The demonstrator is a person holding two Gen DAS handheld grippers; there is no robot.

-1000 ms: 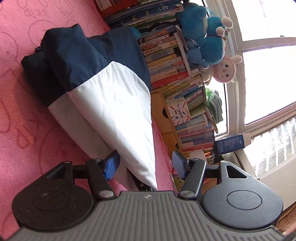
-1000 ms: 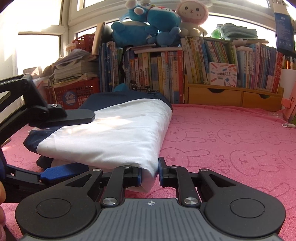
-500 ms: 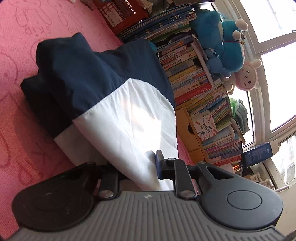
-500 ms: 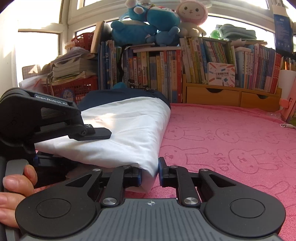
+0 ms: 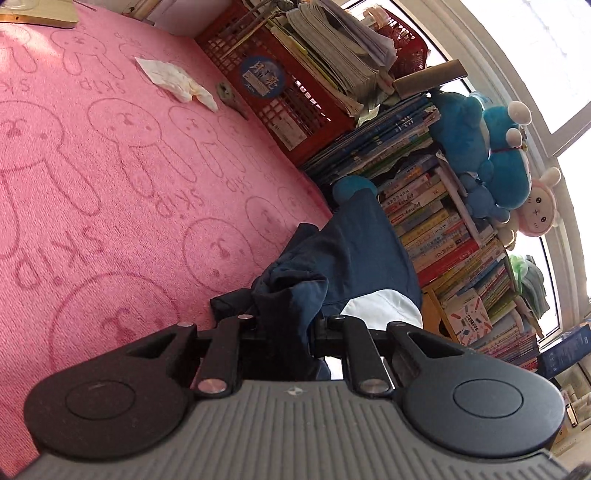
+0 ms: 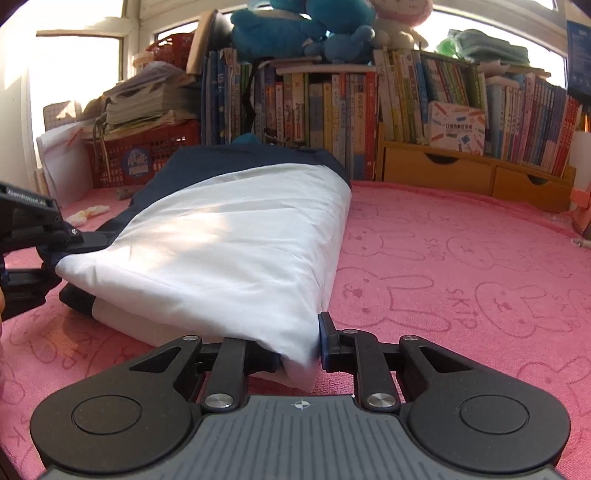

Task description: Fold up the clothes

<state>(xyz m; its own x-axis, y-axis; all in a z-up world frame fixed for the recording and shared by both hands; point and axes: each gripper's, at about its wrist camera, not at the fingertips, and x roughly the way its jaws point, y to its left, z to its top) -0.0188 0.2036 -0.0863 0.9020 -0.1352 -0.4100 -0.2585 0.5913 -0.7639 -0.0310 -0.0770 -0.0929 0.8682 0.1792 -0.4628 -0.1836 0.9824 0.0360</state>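
Note:
A navy and white garment (image 6: 236, 236) lies folded on the pink rabbit-print mat (image 6: 461, 277). My right gripper (image 6: 299, 350) is shut on its near white corner, fabric pinched between the blue pads. In the left wrist view my left gripper (image 5: 286, 325) is shut on a bunched navy edge of the garment (image 5: 354, 251), the cloth filling the gap between its fingers. The right wrist view shows the left gripper (image 6: 55, 240) at the garment's left edge, clamped on the cloth.
A bookshelf (image 6: 369, 110) with plush toys (image 6: 303, 26) on top runs along the back. A red crate (image 6: 140, 155) stacked with papers stands back left, wooden drawers (image 6: 472, 173) back right. A crumpled tissue (image 5: 177, 79) lies on the mat near the crate.
My left gripper closed on the garment's navy edge and swung round along the side of the pile, now facing the crate. The right gripper kept still, holding the white corner.

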